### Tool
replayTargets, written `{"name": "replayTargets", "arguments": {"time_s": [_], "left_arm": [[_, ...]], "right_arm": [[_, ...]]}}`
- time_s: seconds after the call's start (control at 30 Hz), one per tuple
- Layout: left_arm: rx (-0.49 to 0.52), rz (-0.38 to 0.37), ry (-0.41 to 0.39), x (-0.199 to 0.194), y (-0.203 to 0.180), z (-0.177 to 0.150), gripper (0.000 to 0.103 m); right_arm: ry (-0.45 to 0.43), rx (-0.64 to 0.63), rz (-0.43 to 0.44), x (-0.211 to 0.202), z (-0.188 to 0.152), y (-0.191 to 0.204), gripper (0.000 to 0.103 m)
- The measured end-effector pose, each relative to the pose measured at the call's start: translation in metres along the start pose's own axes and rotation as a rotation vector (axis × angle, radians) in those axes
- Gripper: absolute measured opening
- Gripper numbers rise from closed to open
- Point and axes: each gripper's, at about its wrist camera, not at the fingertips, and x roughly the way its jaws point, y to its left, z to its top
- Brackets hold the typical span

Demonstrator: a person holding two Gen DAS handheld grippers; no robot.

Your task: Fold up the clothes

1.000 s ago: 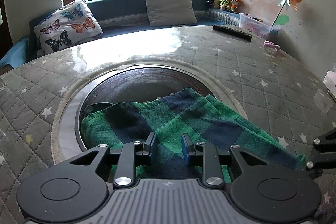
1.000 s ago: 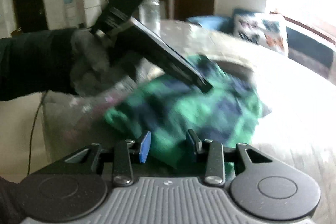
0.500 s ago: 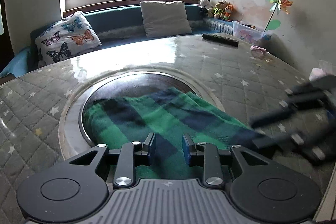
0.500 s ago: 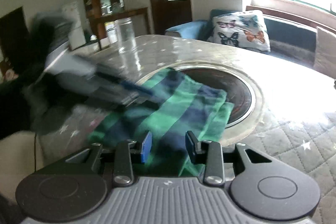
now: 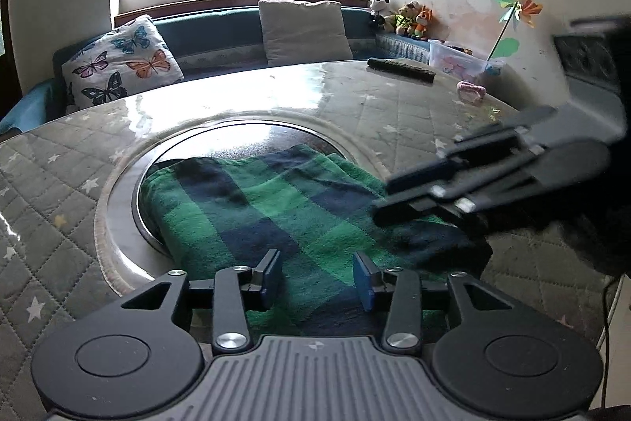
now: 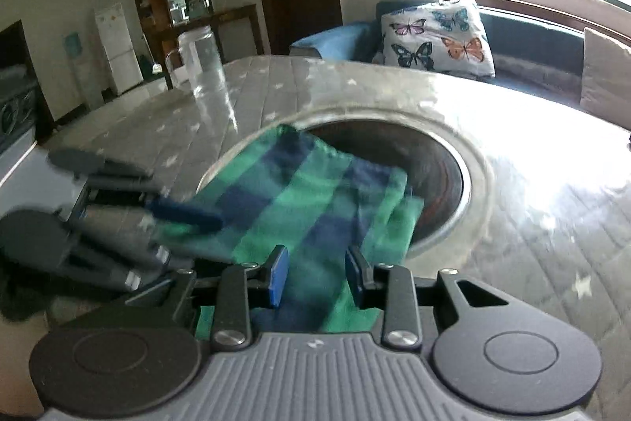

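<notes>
A green and navy plaid cloth (image 5: 276,208) lies folded over the near side of the round dark inset (image 5: 244,145) in the quilted table; it also shows in the right wrist view (image 6: 315,208). My left gripper (image 5: 317,279) is open and empty, just above the cloth's near edge. My right gripper (image 6: 315,277) is open and empty over the cloth's near corner. It shows blurred in the left wrist view (image 5: 398,198), above the cloth's right end. The left gripper appears blurred in the right wrist view (image 6: 185,227).
The table has a grey star-quilted cover (image 5: 394,113). A black remote (image 5: 400,69) and a pink item (image 5: 470,90) lie at its far right. A glass jar (image 6: 203,66) stands at the far left. A bench with cushions (image 5: 122,66) runs under the window.
Both grippers' jaws have opened wider. The right gripper has swung in over the cloth's right end. The cloth now lies flatter and more spread out.
</notes>
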Motion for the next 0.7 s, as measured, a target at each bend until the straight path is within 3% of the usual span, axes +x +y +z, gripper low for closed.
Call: {"name": "replayTargets", "arguments": {"time_s": [0.13,0.4,0.53,0.7], "left_arm": [[-0.035,0.009,-0.014,-0.008,0.003,0.001,0.049],[-0.169,0.082,-0.048,-0.03,0.027,0.003,0.061],[-0.26,0.11,-0.026,-0.031,0.041,0.0,0.071],[-0.371,0.133,0.026,-0.023,0.057,-0.005,0.072]], "right_arm": [[0.045,0.036,-0.011,0.025,0.004,-0.011,0.032],[0.016,0.111,-0.039,0.022,0.002,-0.022,0.037],[0.013,0.185,-0.063,0.02,0.0,-0.032,0.049],[0.042,0.286,-0.033,0.025,-0.007,-0.044,0.054]]}}
